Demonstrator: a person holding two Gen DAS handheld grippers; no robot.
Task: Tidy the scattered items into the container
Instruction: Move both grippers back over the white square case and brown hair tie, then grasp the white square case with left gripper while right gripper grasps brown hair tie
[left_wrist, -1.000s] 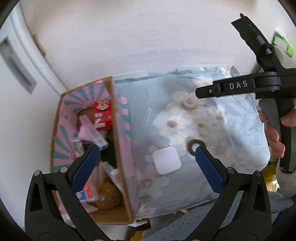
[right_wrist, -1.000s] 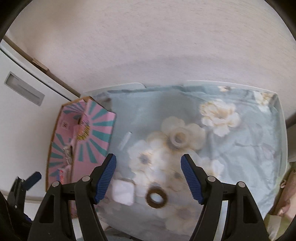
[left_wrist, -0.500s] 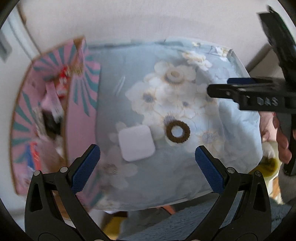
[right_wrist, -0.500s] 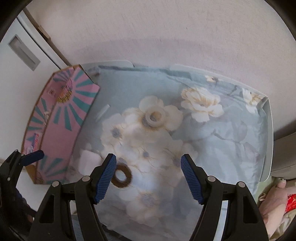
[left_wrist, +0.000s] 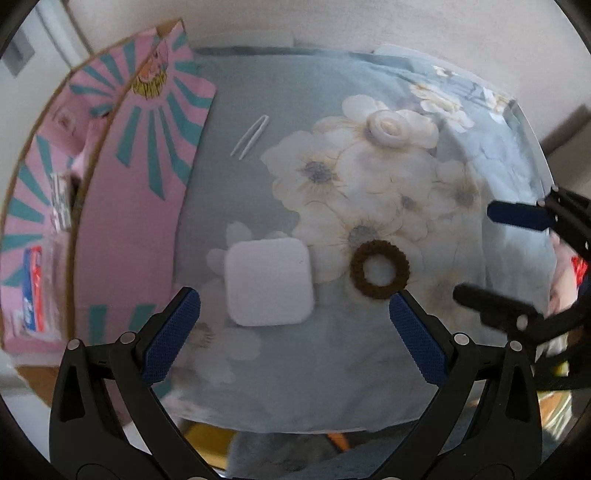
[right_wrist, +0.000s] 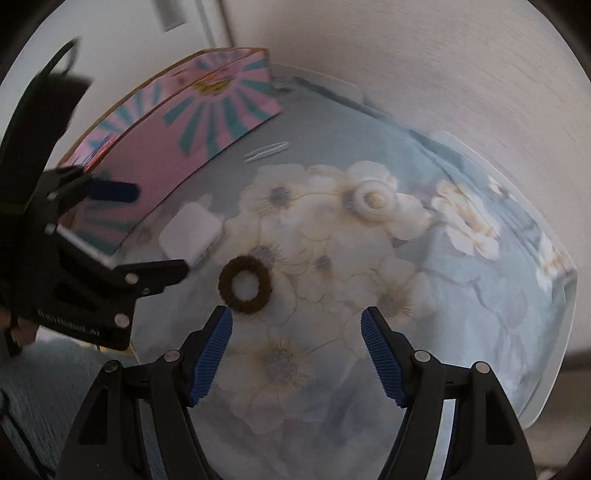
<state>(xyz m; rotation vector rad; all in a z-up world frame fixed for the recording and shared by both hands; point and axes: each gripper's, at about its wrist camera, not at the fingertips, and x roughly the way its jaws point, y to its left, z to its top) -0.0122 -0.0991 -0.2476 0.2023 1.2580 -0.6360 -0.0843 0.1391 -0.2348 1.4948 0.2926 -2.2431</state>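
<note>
On the flowered blue cloth lie a white square case, a brown hair ring, a cream tape roll and white tweezers. My left gripper hangs open just above the cloth, the white case between and ahead of its pads, nothing held. My right gripper is open and empty over the cloth, the brown hair ring just beyond its left pad. The pink and teal cardboard box stands at the left, with several packets inside. The white case and tape roll show in the right wrist view too.
A pale wall rises behind the table. The cloth hangs over the table's near edge, with a grey fuzzy fabric below it. The right gripper enters the left wrist view at the right edge; the left gripper shows at the left of the right wrist view.
Both grippers have sunk toward the cloth and rolled. The case and hair ring now look larger and closer. The box has slid to the left edge of the left wrist view.
</note>
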